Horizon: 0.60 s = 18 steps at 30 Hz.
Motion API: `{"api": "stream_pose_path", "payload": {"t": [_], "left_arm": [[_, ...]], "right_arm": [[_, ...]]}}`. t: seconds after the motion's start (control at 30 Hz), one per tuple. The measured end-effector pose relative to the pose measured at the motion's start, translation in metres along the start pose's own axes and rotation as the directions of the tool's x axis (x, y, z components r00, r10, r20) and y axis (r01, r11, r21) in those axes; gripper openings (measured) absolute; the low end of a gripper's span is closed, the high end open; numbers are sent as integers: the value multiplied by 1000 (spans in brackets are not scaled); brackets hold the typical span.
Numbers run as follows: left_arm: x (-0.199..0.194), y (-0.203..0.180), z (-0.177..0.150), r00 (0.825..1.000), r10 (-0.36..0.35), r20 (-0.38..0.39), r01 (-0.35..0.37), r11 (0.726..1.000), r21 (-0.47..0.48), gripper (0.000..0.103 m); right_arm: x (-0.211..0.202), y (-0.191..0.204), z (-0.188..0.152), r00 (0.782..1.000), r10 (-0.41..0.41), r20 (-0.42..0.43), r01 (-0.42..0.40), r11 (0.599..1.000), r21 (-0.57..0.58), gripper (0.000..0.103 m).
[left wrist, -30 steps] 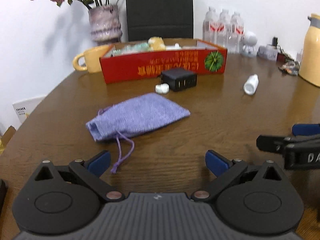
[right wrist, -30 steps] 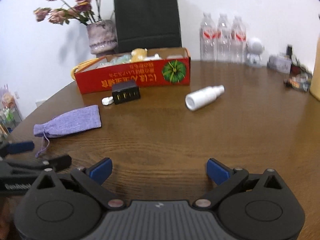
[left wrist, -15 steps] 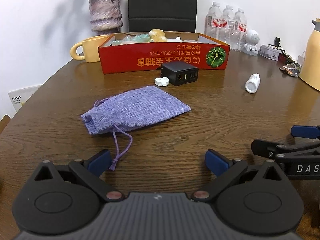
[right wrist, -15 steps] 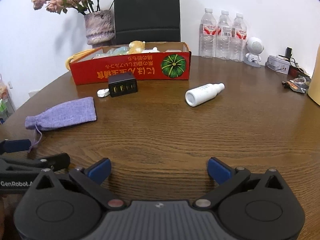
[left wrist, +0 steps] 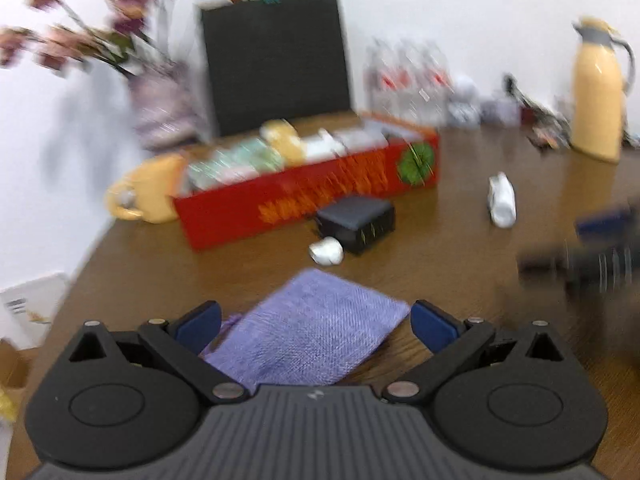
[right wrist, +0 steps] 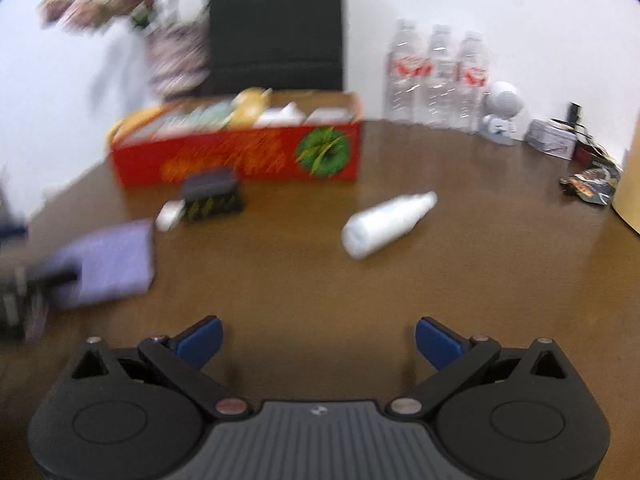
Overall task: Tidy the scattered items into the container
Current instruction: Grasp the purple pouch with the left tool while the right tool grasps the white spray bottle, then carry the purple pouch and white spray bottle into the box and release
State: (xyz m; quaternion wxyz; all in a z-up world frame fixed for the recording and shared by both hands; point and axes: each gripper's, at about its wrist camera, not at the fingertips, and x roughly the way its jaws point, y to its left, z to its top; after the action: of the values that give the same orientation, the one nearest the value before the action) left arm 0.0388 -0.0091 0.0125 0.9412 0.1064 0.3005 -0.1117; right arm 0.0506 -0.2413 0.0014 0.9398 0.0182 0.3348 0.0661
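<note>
A purple cloth pouch (left wrist: 308, 332) lies on the brown table between the open fingers of my left gripper (left wrist: 316, 326); it also shows in the right wrist view (right wrist: 112, 264). A black charger block (left wrist: 356, 222) and a small white piece (left wrist: 327, 251) lie in front of the red box (left wrist: 280, 204), which holds several items. A white bottle (right wrist: 386, 224) lies on its side ahead of my open, empty right gripper (right wrist: 318, 340); it also shows in the left wrist view (left wrist: 502, 200). Both views are motion-blurred.
Behind the box stand a yellow mug (left wrist: 148, 190), a flower vase (left wrist: 164, 112), a black bag (left wrist: 276, 60) and water bottles (right wrist: 436, 80). A yellow jug (left wrist: 598, 92) and small clutter (right wrist: 588, 176) sit at the far right.
My left gripper has moved forward over the purple pouch, which now lies between its fingers. My right gripper has moved forward toward the white bottle. Both stay open.
</note>
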Motion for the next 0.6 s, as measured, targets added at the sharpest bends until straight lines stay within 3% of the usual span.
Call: {"api": "stream_pose_path", "payload": {"t": [0.07,0.17,0.2,0.23,0.27,0.4,0.53,0.6], "left_arm": [[13,4,2,999,-21,-36,23,999,33,103],[22,2,-1,997,-9,-76,14,997,74,101],[23,4,-1,996,-18,-82,23,998,62,94],[22,7,-1,996,-34,-84,38,998,42,80],[22,10,0,995,-54,-88,56,998,22,72],[15,9,1,989,-104,-105,103,995,-12,22],[2,-12,-3,988,-118,-101,114,993,-41,6],[-8,-20,-3,986,-147,-79,140,986,-90,4]], "right_arm": [[10,-8,17,1000,4,6,-4,999,42,103],[14,-7,16,1000,16,-1,-16,1000,14,99],[16,-6,16,1000,20,-4,-20,1000,5,96],[17,-5,16,1000,24,-6,-24,1000,-4,86],[18,-5,15,1000,27,-8,-28,1000,-13,68],[24,-3,15,999,42,-18,-43,998,-49,30],[29,0,14,998,57,-29,-59,995,-85,30],[32,1,13,997,64,-34,-67,992,-103,30]]}}
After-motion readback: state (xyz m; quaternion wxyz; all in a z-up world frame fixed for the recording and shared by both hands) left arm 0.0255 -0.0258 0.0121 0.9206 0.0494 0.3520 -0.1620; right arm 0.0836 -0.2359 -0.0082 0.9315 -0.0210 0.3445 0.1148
